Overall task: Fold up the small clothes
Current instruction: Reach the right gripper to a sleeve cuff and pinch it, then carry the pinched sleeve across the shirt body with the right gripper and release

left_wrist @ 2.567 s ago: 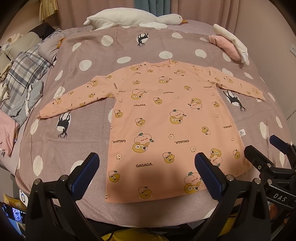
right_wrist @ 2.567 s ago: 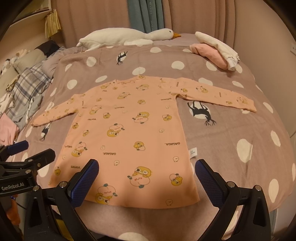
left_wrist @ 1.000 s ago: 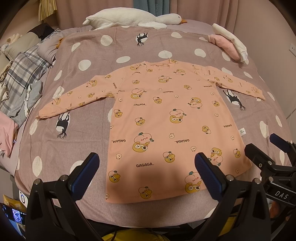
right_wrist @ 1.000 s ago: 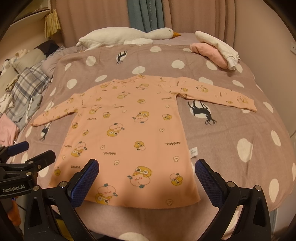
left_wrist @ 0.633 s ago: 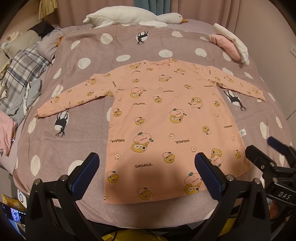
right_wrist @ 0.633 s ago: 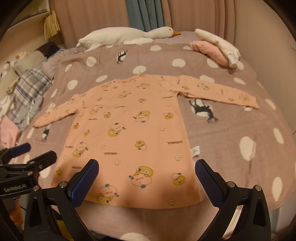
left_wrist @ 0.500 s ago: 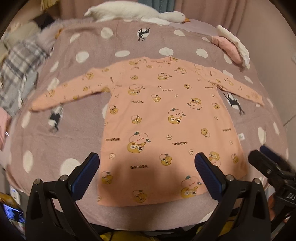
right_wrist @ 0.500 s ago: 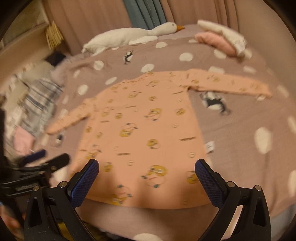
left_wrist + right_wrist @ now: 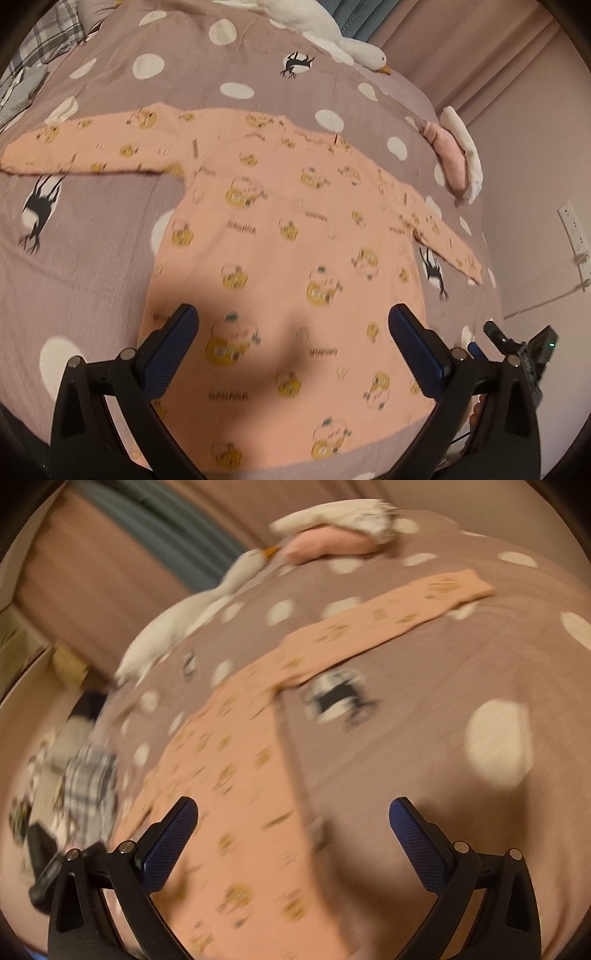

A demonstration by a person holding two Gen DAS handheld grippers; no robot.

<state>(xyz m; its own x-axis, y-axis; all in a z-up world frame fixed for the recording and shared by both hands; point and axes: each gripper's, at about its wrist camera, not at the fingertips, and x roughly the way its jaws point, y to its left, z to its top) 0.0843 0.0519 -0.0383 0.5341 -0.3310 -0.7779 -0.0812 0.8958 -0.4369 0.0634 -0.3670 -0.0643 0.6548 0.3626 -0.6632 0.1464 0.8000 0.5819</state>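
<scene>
Only our left view shows the whole peach long-sleeved cartoon-print shirt [image 9: 291, 251] spread flat, its hem between our left gripper's [image 9: 293, 332] spread jaws, while our right gripper [image 9: 293, 821], jaws equally wide, straddles its side edge.

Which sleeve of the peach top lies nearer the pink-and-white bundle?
The sleeve running toward the wall side of the bed; the pink-and-white bundle sits just past it. The other sleeve stretches out toward the plaid fabric.
</scene>
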